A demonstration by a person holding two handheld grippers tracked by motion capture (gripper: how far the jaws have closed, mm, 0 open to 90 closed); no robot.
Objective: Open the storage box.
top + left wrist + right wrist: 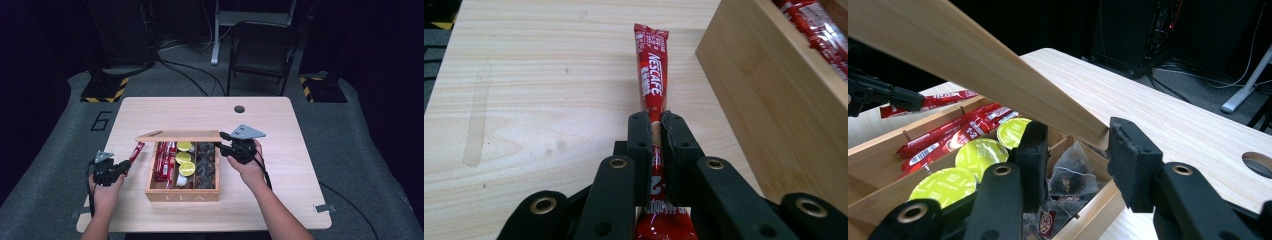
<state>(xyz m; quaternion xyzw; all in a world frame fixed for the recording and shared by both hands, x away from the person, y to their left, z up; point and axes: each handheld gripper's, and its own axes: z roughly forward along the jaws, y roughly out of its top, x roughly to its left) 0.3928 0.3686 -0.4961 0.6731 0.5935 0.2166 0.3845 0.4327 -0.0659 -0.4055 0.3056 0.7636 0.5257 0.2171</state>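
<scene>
A wooden tea box (182, 196) stands mid-table, its lid (177, 136) lifted level above the back edge. My right gripper (222, 145) is shut on the lid's right end; in the right gripper view the lid (973, 65) runs down between the jaws of that gripper (1075, 145). Inside lie red sticks (164, 162), green capsules (184, 157) and dark tea bags (206, 162). Left of the box, my left gripper (127, 165) is shut on a red Nescafe stick (653, 70), low over the table. The jaws of the left gripper (655, 120) pinch the stick's middle.
The box's side wall (769, 100) stands close to the right of the held stick. A round cable hole (239, 109) sits near the table's far edge. A folding chair (262, 50) and stand bases are on the floor beyond the table.
</scene>
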